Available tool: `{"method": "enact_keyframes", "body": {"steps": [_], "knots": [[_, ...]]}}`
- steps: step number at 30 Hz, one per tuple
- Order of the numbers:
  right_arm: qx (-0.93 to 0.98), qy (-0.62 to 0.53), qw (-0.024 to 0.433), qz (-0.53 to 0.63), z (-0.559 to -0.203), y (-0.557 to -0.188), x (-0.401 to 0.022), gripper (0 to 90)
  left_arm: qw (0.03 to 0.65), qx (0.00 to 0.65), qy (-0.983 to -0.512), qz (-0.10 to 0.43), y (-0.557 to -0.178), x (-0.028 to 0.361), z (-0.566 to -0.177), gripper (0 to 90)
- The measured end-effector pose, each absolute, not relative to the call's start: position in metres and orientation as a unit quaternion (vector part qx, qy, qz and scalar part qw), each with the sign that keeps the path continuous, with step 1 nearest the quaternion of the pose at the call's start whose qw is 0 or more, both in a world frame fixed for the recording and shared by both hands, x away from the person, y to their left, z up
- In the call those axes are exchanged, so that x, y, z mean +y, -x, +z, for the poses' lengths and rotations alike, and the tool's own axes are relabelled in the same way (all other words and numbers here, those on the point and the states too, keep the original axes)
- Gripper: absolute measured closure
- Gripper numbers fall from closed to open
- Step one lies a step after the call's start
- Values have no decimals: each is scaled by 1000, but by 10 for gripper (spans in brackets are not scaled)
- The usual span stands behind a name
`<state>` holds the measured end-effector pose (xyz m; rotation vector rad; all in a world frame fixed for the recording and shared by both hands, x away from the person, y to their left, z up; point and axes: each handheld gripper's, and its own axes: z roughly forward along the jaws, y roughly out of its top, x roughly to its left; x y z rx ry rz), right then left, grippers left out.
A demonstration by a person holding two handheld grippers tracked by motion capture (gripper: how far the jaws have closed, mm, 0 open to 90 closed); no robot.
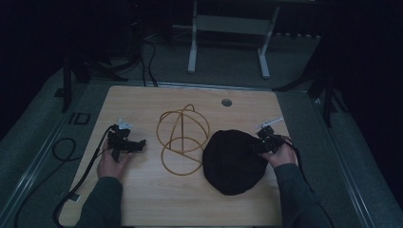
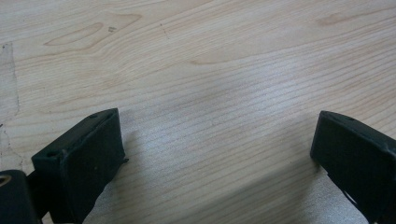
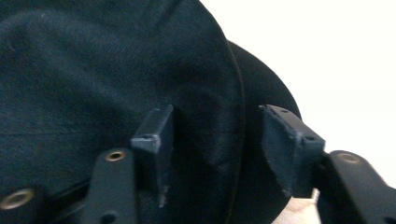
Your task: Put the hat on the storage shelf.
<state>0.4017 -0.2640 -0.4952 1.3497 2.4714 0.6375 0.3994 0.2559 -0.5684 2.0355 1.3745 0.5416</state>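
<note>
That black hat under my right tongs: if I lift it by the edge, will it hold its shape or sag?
The black hat is probably soft: the right gripper view shows woven cloth creasing between the right tongs. It will likely sag rather than stay domed. It looks light and unlikely to slip, given the matte fabric. The wire frame beside it looks stiffer.

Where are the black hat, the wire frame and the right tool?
hat (image 1: pixel 233 161), high view, middle of its crown.
wire frame (image 1: pixel 167 161), high view, left side of its lower loop.
right tool (image 3: pixel 215 140), right gripper view, midway between its tips, hat edge between them.
</note>
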Motion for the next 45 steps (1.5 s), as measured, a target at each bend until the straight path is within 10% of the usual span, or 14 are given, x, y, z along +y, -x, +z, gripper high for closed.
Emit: {"method": "enact_keyframes", "body": {"steps": [19,45], "knots": [[859,-466,155,144,-496,-411,-250,776,308,520,-770,205,-399,256,-568,22],[840,-503,89,184,-477,-421,-271,785,308,520,-770,205,-399,256,-568,22]]}}
